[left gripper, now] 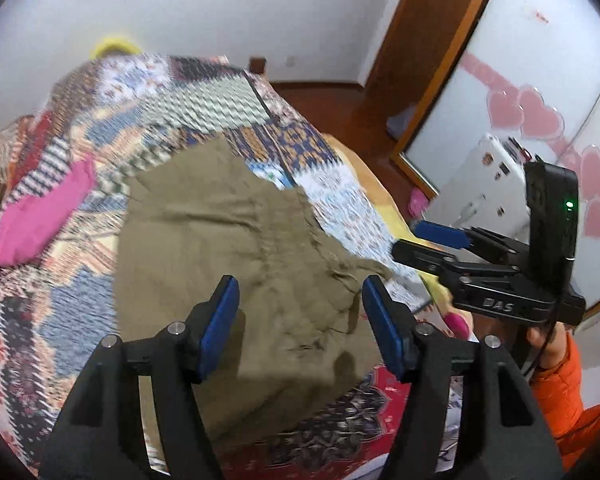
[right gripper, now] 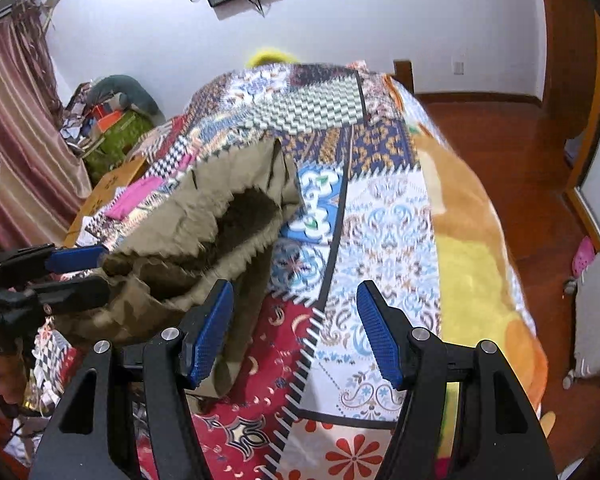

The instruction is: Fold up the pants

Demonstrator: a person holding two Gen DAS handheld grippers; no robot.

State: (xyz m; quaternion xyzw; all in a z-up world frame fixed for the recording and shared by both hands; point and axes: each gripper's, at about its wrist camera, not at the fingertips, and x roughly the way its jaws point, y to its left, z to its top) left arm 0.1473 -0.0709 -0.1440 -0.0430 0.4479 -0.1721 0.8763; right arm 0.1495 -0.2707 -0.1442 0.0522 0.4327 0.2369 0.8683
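Olive-khaki pants lie rumpled on a patchwork bedspread. My left gripper is open just above their near end, with cloth below the gap. In the right wrist view the pants bunch up at left. The left gripper seen there has its fingers at the cloth's edge. My right gripper is open over the bedspread, right of the pants, its left pad close to the cloth. The right gripper also shows at right in the left wrist view.
A folded pink garment lies at the bed's left. The bed's right edge drops to a wooden floor. A mirrored wardrobe door with pink hearts stands at right. Clutter and a curtain are at left.
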